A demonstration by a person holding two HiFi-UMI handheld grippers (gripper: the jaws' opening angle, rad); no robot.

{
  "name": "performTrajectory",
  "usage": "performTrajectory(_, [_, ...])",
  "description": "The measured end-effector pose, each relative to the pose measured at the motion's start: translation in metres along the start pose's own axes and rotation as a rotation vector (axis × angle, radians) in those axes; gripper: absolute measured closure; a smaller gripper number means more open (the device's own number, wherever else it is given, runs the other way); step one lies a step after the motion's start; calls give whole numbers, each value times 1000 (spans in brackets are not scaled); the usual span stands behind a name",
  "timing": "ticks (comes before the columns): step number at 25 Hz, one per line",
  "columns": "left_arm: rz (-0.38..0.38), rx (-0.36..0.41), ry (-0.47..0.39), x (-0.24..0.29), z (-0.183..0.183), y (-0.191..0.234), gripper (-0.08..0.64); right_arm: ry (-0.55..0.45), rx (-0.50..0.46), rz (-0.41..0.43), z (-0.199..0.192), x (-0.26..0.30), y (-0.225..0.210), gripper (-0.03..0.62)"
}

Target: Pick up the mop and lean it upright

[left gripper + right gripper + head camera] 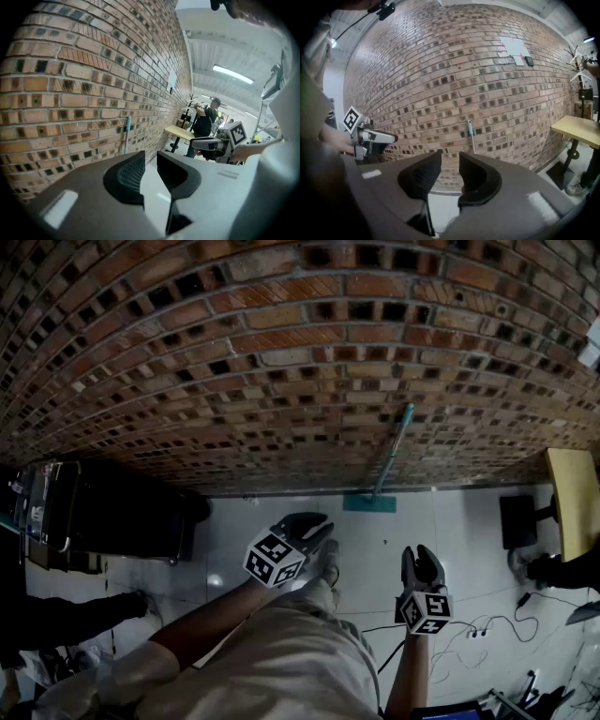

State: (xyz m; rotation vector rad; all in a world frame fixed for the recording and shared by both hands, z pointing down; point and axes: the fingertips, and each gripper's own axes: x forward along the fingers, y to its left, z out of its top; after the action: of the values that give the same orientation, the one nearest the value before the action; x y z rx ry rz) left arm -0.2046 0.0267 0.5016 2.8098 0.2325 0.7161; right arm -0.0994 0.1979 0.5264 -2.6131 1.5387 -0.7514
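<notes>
Starting at the left gripper (150, 161): jaws slightly parted, nothing between them, tipped down toward bare floor (450, 521). Same story on the right gripper (450, 164) — parted a little, empty too. Out ahead of both, well clear of either: the mop (392, 456), teal handle propped upright against the brick wall (281, 352), head flat on the floor at the wall's foot. Looks like job done — leaned steeply enough to stay put, probably, hence both tools held back with nothing to grip. Off beyond the right gripper's outer side, a yellow table (574, 493).
</notes>
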Motion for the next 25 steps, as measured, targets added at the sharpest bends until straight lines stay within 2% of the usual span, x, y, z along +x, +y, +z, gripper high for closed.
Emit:
performTrajectory(9, [-81,21,13,75,44,45,476,-3,-34,-17,54,81,-30,476])
performTrajectory(17, [-159,38,8,129,80,67,477,6,-71,-47,88,111,-39,476])
performTrajectory(25, [-197,14,9,160,87,81,477,64,-85,-36,90,135,-41,476])
